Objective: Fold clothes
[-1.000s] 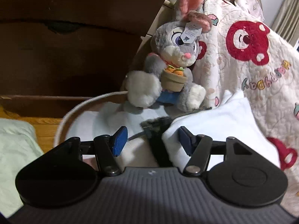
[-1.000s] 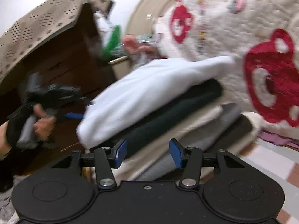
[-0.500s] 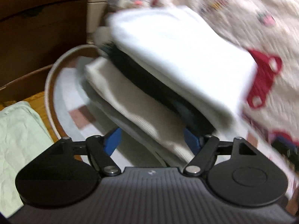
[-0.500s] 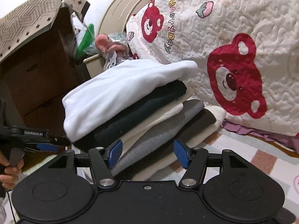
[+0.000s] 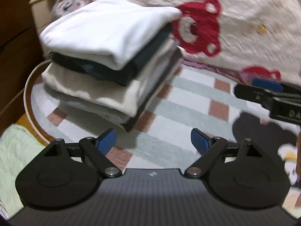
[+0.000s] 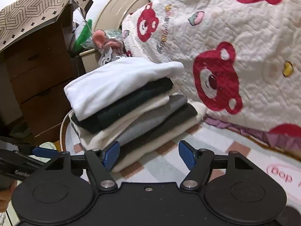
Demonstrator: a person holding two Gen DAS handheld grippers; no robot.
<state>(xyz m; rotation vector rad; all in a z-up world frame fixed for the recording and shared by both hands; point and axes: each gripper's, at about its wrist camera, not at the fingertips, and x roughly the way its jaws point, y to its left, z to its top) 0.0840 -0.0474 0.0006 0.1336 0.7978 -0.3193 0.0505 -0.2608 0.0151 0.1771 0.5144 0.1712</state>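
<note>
a stack of folded clothes (image 6: 129, 111) is sitting on a checked mat (image 6: 165, 162), just beside a quilt with red bears (image 6: 235, 56). a white top (image 6: 116, 82) is lying uppermost, over a dark green garment (image 6: 124, 111), then cream, grey and dark layers, with a cream one at the bottom. the pile is leaning: its layers are stepping out toward the quilt, and the white top is overhanging the dark one at one corner.

the left gripper (image 5: 153, 139) is hovering in front of the stack with its tongs spread wide and nothing between them. the right gripper (image 6: 148, 152) is doing the same, tongs wide and empty, one blue pad just beside the lowest cream layer.

every garment in view is lying folded, so the scene is fitting either a finished pile or a pause before another piece is fetched; a dark cloth (image 5: 250, 130) at the edge of the left view is too blurred to name.

the risk is the lean. a pad catching the bottom layers could be dragging them out and tipping the upper garments off, undoing the folds. pushing from the mat side could be sliding the pile into the quilt.
</note>
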